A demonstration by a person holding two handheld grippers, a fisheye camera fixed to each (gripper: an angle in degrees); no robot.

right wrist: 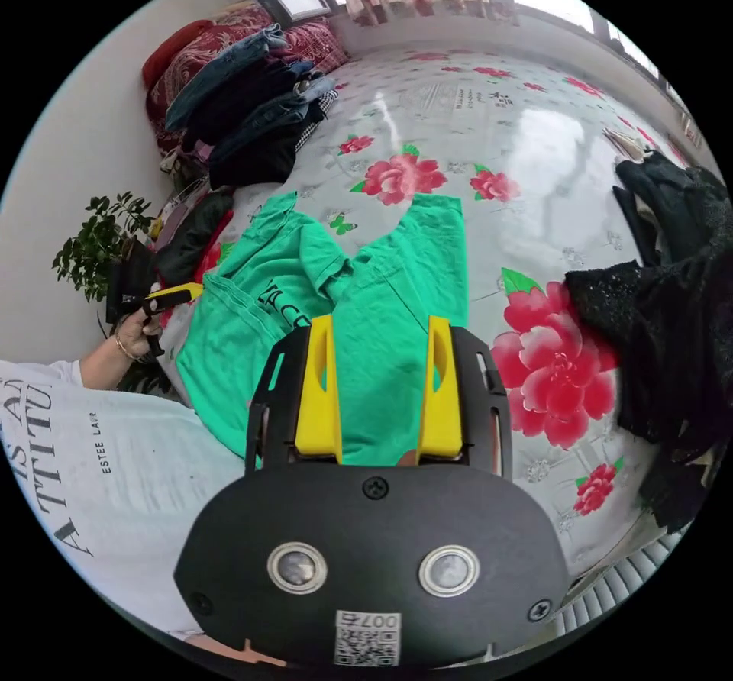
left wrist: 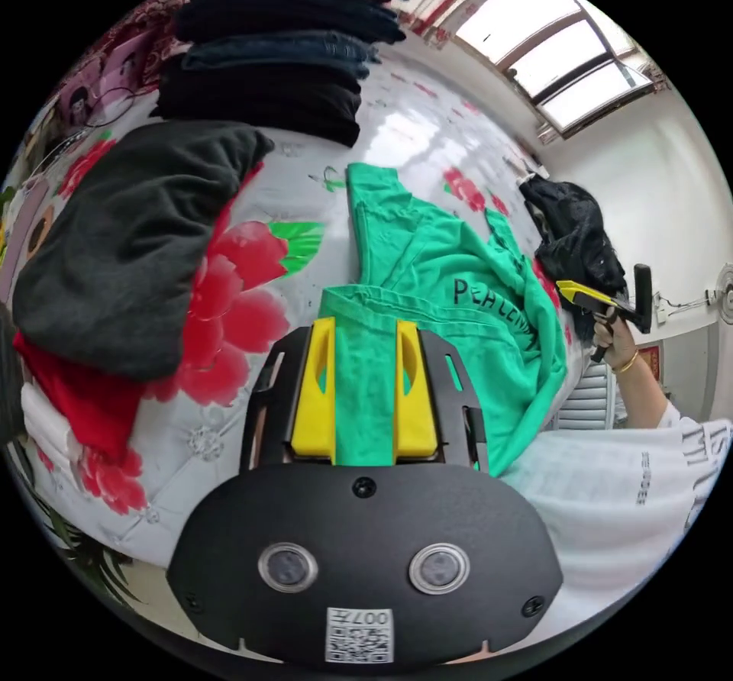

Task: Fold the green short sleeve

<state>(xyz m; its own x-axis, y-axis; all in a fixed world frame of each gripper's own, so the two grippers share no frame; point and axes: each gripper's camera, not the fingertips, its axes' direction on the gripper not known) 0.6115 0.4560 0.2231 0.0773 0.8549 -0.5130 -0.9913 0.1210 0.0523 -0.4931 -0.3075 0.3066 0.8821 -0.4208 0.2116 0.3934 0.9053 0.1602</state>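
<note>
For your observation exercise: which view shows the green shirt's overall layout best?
The right gripper view: the green shirt spreads across the bed, mostly unobstructed. The left gripper view shows it bunched, partly behind the left gripper.

Daylight is pouring through the window, glaring white on the glossy bedspread; fisheye edges are bending

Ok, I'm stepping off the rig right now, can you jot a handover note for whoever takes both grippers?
Left gripper: jaws apart, green cloth running between them; grip uncertain.
Right gripper: jaws apart over the shirt, nothing clamped that I can tell.
Green short sleeve: lying crumpled on the floral bed cover, sleeves bunched, near the person's side.
Done: nothing folded yet.
Left: spread it flat, fold the sleeves in, fold the body.
</note>
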